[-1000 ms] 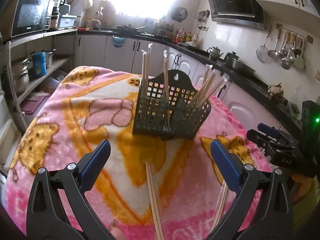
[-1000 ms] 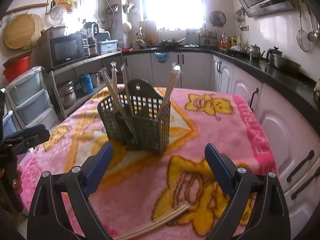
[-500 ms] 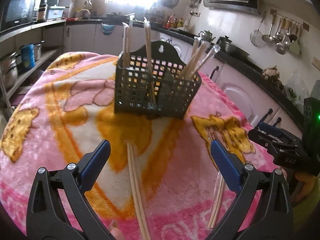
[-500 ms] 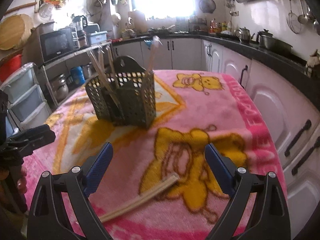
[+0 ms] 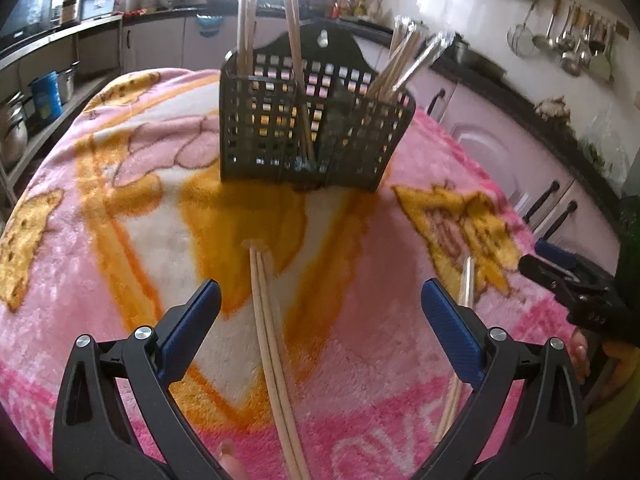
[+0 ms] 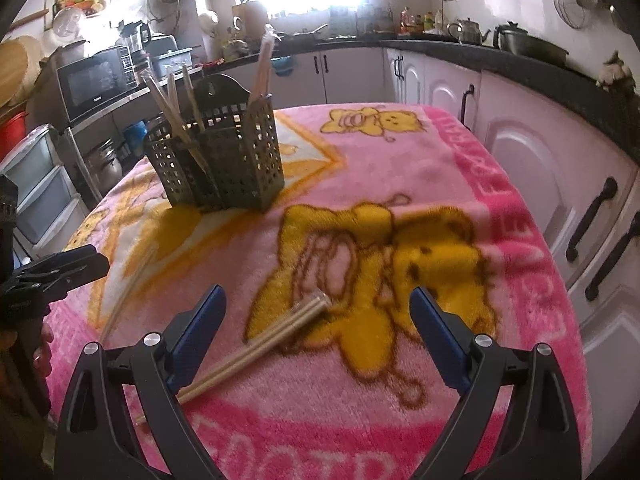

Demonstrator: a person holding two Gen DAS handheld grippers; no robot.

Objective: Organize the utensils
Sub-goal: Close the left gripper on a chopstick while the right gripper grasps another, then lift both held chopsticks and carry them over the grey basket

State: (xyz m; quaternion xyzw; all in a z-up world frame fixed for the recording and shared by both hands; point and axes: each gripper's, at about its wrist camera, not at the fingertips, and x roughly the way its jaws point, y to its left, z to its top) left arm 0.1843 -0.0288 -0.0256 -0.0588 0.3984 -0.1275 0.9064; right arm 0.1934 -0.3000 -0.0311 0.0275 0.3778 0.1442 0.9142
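Before the black utensil caddy (image 5: 316,128): two loose chopstick pairs (image 5: 272,344) (image 6: 256,348) on blanket (image 6: 440,168) lettered "FOOTBALL"; left gripper (image 5: 320,312) and right gripper (image 6: 318,312) both released, empty.

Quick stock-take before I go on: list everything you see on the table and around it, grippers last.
Utensil basket: one, dark mesh, upright mid-table.
Chopsticks in basket: several, pale wood, leaning in its compartments; exact count unclear.
Chopstick pair: one pair, pale, flat on the blanket between the left gripper's fingers.
Second chopstick pair: one pair, pale, flat on the blanket near the right gripper's left finger.
Blanket: one, pink with yellow bears, covering the table.
Microwave: one, black, on the side shelf.
Kettle: one, metal, on the counter.
Hanging ladles: several, metal, on the wall rail.
Left gripper: open, empty.
Right gripper: open, empty.
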